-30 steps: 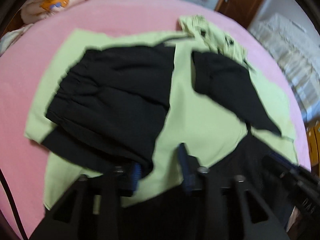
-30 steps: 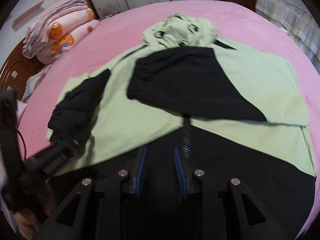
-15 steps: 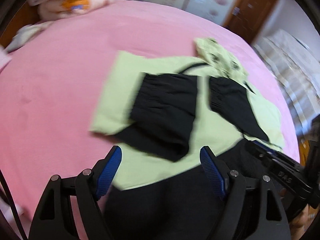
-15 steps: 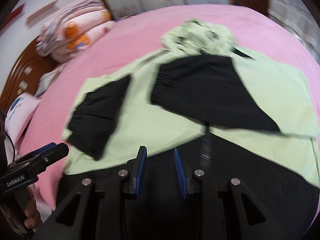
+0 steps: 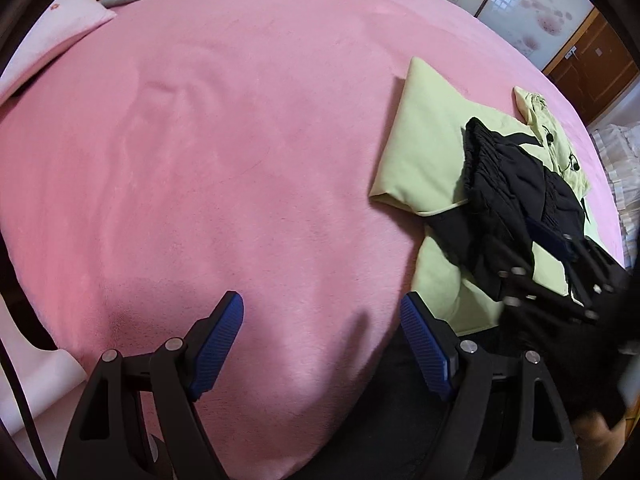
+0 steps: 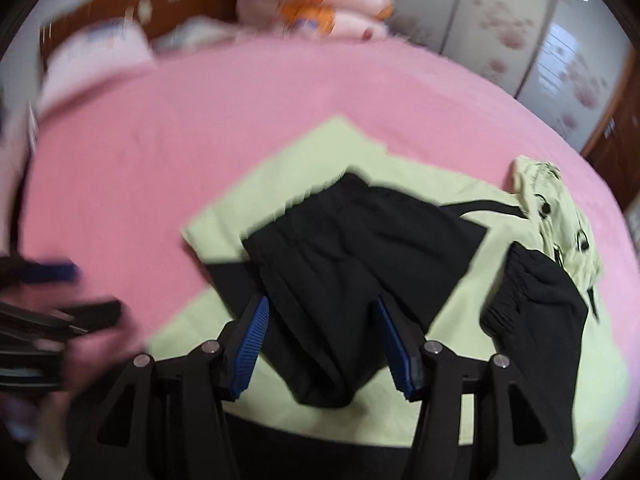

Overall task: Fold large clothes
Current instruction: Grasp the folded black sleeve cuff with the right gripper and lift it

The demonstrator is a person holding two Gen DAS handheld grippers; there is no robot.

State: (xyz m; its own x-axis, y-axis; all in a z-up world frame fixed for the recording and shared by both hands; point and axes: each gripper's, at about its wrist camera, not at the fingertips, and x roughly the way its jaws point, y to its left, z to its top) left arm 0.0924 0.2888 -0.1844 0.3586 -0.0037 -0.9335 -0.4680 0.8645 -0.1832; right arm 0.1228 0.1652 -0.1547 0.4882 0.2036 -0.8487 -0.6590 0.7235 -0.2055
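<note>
A light green hooded jacket [image 6: 400,176] with black sleeves lies flat on the pink bedspread [image 5: 240,160]. Both sleeves are folded across its body, and the hood [image 6: 556,200] is at the far right. My right gripper [image 6: 324,348] hangs over the nearer black sleeve [image 6: 352,256]. Its jaws are opening, and the sleeve shows below the gap with no pad pressing on it. My left gripper [image 5: 322,344] stands wide open over bare bedspread, left of the jacket [image 5: 424,152], with nothing between its fingers. Each gripper shows blurred in the other's view: right gripper [image 5: 528,248], left gripper [image 6: 76,290].
Folded bedding with an orange print [image 6: 312,4] is stacked at the head of the bed by a wooden headboard [image 6: 120,24]. A pale pillow [image 5: 60,28] lies at the far left. Wardrobe doors [image 6: 500,20] and a wooden door [image 5: 592,52] stand behind.
My left gripper opened wide and swung left, off the jacket and over bare bedspread. My right gripper moved left across the jacket to the other sleeve, and its jaws widened.
</note>
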